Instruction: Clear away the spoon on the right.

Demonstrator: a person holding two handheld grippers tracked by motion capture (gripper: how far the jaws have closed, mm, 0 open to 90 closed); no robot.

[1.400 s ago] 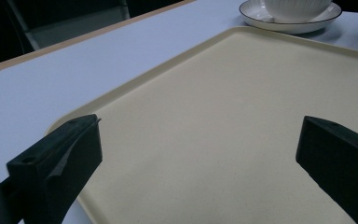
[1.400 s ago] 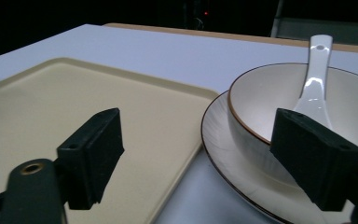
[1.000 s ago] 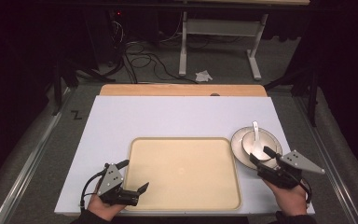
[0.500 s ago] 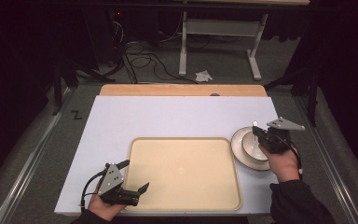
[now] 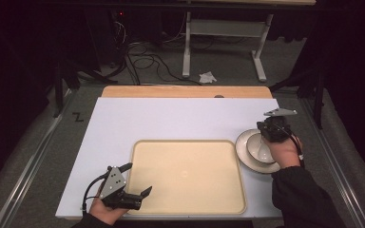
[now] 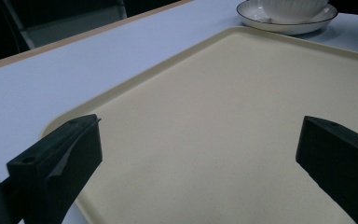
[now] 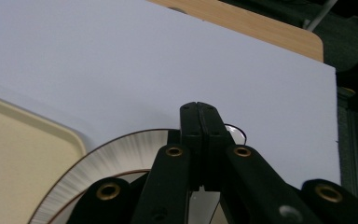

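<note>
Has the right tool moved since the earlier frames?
Yes. In the high view the right tool has gone from the near right corner of the tray up the table to the far side of the bowl, jaws shut.

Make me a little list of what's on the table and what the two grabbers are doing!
table: white table top
tray: beige tray, nothing on it, in the middle near the person
dishes: white bowl sitting on a plate, just right of the tray
left gripper: jaws wide open, holding nothing, at the tray's near left corner
right gripper: jaws pressed shut, over the far side of the bowl; whether they pinch something cannot be told
</note>
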